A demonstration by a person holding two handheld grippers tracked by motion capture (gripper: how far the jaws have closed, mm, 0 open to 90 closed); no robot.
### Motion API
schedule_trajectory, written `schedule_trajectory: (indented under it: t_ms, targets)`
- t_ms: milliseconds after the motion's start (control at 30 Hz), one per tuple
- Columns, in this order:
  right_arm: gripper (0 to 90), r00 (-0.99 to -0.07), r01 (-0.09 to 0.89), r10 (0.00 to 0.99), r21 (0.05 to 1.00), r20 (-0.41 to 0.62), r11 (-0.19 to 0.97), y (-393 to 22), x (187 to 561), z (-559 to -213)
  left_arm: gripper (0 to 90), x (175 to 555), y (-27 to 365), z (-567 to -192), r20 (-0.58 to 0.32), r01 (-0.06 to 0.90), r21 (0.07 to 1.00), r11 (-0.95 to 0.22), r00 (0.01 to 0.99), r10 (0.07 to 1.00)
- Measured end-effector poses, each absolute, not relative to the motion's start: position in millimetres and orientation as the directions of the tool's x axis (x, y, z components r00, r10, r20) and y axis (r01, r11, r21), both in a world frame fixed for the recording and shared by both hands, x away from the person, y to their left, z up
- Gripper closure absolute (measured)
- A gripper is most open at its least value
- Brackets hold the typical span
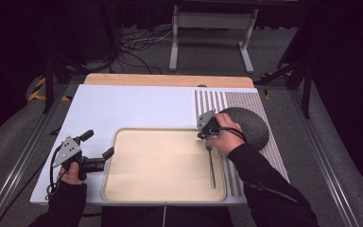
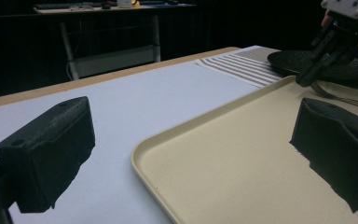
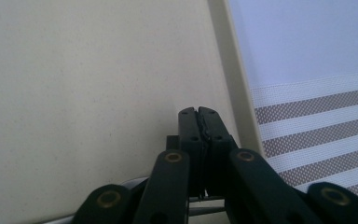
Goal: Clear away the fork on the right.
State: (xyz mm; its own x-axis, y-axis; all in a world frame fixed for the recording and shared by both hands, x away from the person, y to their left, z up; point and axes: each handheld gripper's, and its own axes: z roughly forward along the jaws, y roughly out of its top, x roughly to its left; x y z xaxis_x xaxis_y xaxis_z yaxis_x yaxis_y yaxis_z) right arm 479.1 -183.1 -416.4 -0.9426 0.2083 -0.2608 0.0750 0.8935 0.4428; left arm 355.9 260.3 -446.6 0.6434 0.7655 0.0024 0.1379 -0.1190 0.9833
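A metal fork (image 1: 211,165) lies flat on the right side of a beige tray (image 1: 160,161), handle toward the person. My right gripper (image 1: 204,135) stands over the fork's head end with its jaws shut. In the right gripper view the closed tips (image 3: 199,112) point at the tray (image 3: 74,93), and a strip of the fork (image 3: 205,201) shows under the jaws. I cannot tell whether the fork is pinched. My left gripper (image 1: 99,143) hovers open at the tray's left edge with nothing between its jaws (image 2: 196,126).
A dark grey domed object (image 1: 250,123) rests on a striped placemat (image 1: 217,99) right of the tray, just behind the right hand. The white tabletop (image 1: 132,104) stretches beyond the tray. A metal stand and cables (image 1: 212,28) are on the floor behind the table.
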Motion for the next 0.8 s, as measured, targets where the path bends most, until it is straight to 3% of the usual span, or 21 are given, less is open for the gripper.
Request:
schedule_trajectory:
  t_ms: [100, 267, 367, 533, 800]
  targets:
    - [73.5, -0.935, 0.113, 0.26, 0.494, -0.24, 0.862, -183, 475, -406, 0.2, 356, 260, -447, 0.001, 0.136, 0.984, -0.116, 0.643, 0.766]
    - [38.4, -0.916, 0.163, 0.354, 0.631, -0.188, 0.758, -182, 468, -395, 0.2, 356, 260, -447, 0.001, 0.136, 0.984, -0.115, 0.642, 0.767]
    - [28.0, -0.913, 0.151, 0.36, 0.662, -0.192, 0.735, -184, 464, -386, 0.2, 356, 260, -446, 0.001, 0.135, 0.984, -0.114, 0.641, 0.768]
    - [18.8, -0.899, 0.142, 0.392, 0.714, -0.198, 0.686, -192, 457, -375, 0.2, 356, 260, -446, 0.0, 0.137, 0.984, -0.114, 0.641, 0.767]
    - [14.7, -0.886, 0.139, 0.425, 0.771, -0.183, 0.622, -205, 449, -366, 0.2, 356, 260, -446, -0.001, 0.135, 0.985, -0.112, 0.639, 0.769]
